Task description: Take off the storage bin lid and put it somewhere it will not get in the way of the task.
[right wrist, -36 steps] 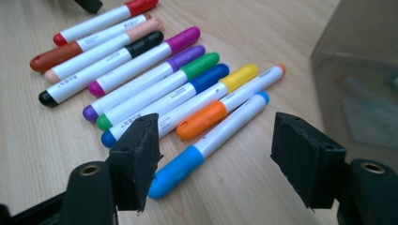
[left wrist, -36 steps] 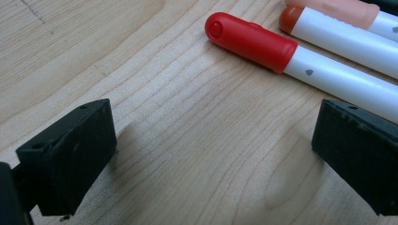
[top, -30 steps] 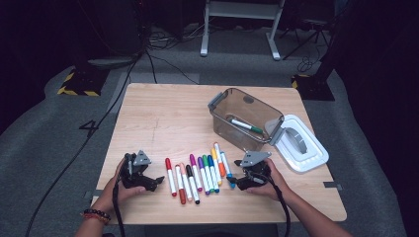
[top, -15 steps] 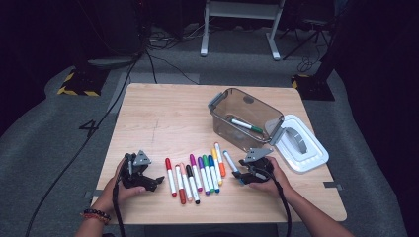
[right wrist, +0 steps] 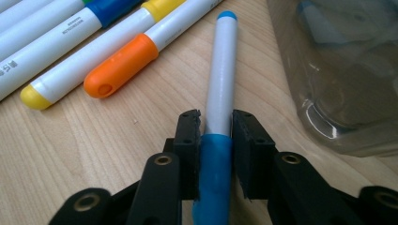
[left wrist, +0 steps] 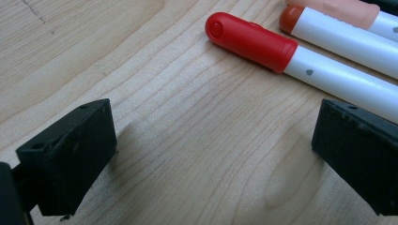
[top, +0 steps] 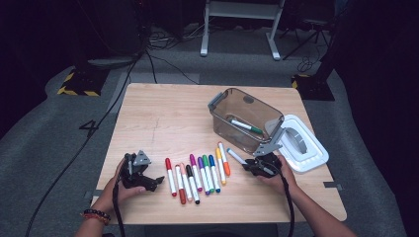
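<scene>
Right claw (right wrist: 216, 136) has just been closing, now pinching blue pen (right wrist: 219, 93) on surface (top: 163, 113), right of pen row (top: 197, 174), near bin (top: 242, 118). Left claw (left wrist: 211, 154) spread, nothing betw. pads.

Hand-held gripper (right wrist: 216, 154) clamped on blue marker (right wrist: 219, 93), jaws just closing.

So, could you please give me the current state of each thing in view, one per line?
right gripper: shut on the light-blue marker, jaws just closed.
left gripper: open, nothing between the jaws.
bin: uncovered, markers inside.
lid: off, flat beside the bin.
row of markers: capped, lying on the table.
</scene>
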Demonstrator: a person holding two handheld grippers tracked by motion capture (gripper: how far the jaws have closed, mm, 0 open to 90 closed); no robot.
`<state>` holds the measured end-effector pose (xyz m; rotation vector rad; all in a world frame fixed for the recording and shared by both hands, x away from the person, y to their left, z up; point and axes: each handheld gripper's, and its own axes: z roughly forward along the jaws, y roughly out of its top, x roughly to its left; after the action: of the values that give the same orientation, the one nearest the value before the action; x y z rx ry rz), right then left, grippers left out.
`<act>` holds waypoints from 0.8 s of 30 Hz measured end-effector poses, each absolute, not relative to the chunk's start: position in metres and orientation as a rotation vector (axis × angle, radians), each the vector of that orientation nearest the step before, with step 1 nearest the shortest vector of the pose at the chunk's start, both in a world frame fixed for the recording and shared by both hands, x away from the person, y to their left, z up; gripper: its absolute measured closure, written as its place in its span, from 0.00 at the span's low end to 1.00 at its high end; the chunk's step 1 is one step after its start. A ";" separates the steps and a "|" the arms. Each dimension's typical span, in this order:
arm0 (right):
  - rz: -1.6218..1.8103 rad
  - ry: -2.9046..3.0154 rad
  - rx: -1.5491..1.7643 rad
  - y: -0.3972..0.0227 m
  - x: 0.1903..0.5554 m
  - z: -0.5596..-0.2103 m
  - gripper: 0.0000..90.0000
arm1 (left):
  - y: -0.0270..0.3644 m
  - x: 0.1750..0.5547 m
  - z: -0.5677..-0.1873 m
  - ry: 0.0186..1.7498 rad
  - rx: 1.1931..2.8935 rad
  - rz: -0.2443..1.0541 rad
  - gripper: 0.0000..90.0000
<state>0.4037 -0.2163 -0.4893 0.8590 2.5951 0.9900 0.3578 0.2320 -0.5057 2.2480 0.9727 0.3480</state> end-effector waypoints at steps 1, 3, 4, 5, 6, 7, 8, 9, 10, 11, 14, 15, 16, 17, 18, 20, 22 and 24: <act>0.989 2.595 0.853 -0.217 0.404 -0.489 0.83 | 0.232 0.358 -0.506 0.973 2.248 0.348 0.01; 0.981 2.588 0.848 -0.217 0.404 -0.489 0.83 | 0.232 0.358 -0.506 0.973 2.248 0.347 0.01; 0.983 2.589 0.846 -0.217 0.405 -0.489 0.83 | 0.232 0.358 -0.506 0.971 2.247 0.347 0.00; 0.984 2.588 0.842 -0.218 0.405 -0.489 0.83 | 0.232 0.358 -0.506 0.970 2.248 0.346 0.00; 0.968 2.577 0.833 -0.218 0.405 -0.489 0.83 | 0.232 0.358 -0.506 0.967 2.250 0.349 0.00; 0.970 2.577 0.829 -0.218 0.405 -0.489 0.83 | 0.232 0.358 -0.506 0.970 2.250 0.347 0.01; 0.970 2.577 0.829 -0.218 0.405 -0.489 0.83 | 0.232 0.358 -0.506 0.970 2.250 0.347 0.01; 0.970 2.577 0.821 -0.218 0.405 -0.488 0.83 | 0.232 0.358 -0.506 0.971 2.250 0.346 0.01; 0.976 2.575 0.807 -0.218 0.405 -0.487 0.83 | 0.232 0.358 -0.506 0.973 2.248 0.345 0.01; 0.976 2.575 0.807 -0.218 0.405 -0.487 0.83 | 0.232 0.358 -0.506 0.973 2.248 0.345 0.01; 0.997 2.575 0.773 -0.217 0.403 -0.481 0.83 | 0.232 0.358 -0.506 0.973 2.248 0.349 0.01; 1.001 2.571 0.766 -0.217 0.402 -0.479 0.83 | 0.232 0.358 -0.506 0.973 2.248 0.350 0.01; 1.008 2.566 0.763 -0.217 0.402 -0.478 0.83 | 0.232 0.358 -0.506 0.973 2.248 0.349 0.01; 1.008 2.566 0.763 -0.217 0.402 -0.478 0.83 | 0.232 0.358 -0.506 0.973 2.248 0.349 0.01; 1.015 2.555 0.748 -0.218 0.400 -0.474 0.83 | 0.232 0.358 -0.506 0.973 2.248 0.349 0.01; 1.032 2.556 0.731 -0.219 0.399 -0.469 0.83 | 0.232 0.358 -0.506 0.973 2.248 0.349 0.01; 1.038 2.553 0.721 -0.219 0.398 -0.467 0.83 | 0.232 0.358 -0.506 0.973 2.248 0.349 0.01; 1.067 2.544 0.687 -0.219 0.394 -0.458 0.83 | 0.232 0.358 -0.506 0.973 2.248 0.349 0.01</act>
<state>0.3945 -0.2190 -0.4580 0.6873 2.5436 1.0666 0.3577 0.2321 -0.5057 2.2477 0.9733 0.3491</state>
